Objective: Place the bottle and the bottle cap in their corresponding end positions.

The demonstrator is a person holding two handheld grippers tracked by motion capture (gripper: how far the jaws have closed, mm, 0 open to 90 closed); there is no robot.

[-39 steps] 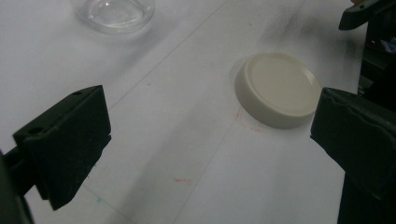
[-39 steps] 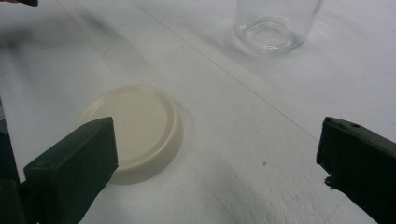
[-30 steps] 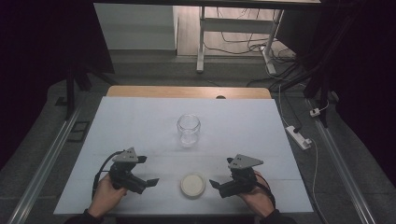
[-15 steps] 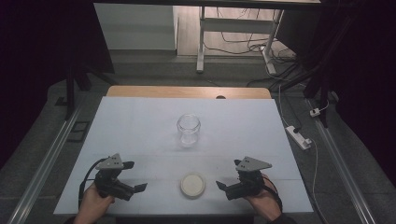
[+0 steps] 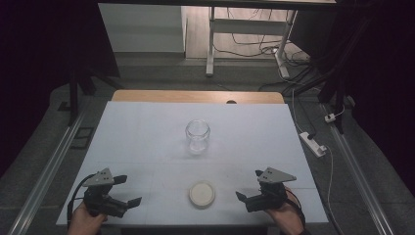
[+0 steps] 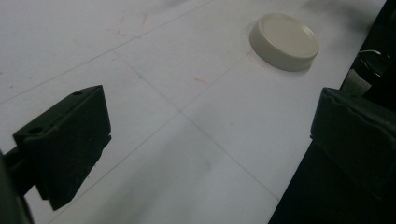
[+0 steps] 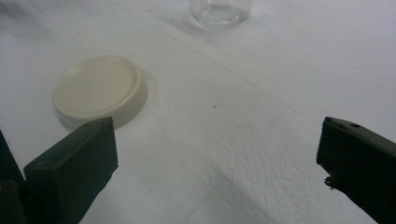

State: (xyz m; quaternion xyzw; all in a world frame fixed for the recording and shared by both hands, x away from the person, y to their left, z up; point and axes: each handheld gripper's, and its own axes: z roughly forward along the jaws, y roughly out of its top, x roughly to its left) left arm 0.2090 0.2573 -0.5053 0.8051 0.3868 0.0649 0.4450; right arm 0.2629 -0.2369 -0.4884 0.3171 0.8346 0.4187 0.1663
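A clear glass jar [image 5: 197, 136] stands upright and lidless at the middle of the white table [image 5: 147, 142]. Its base [image 7: 218, 11] appears at the top of the right gripper view. A cream round lid [image 5: 202, 194] lies flat near the front edge, between the two grippers; it also shows as the lid [image 6: 284, 41] in the left gripper view and the lid [image 7: 99, 90] in the right gripper view. My left gripper [image 5: 127, 191] is open at the front left corner, empty. My right gripper [image 5: 249, 185] is open at the front right, empty, pointing toward the lid.
A power strip [image 5: 313, 143] with a cable lies on the floor to the right of the table. Metal rails [image 5: 46, 171] run along both sides. A table leg frame [image 5: 211, 44] and cables stand beyond the far edge.
Both hands have drawn back toward the front edge of the table, the left one further out to the left corner. Jar and lid have not moved.
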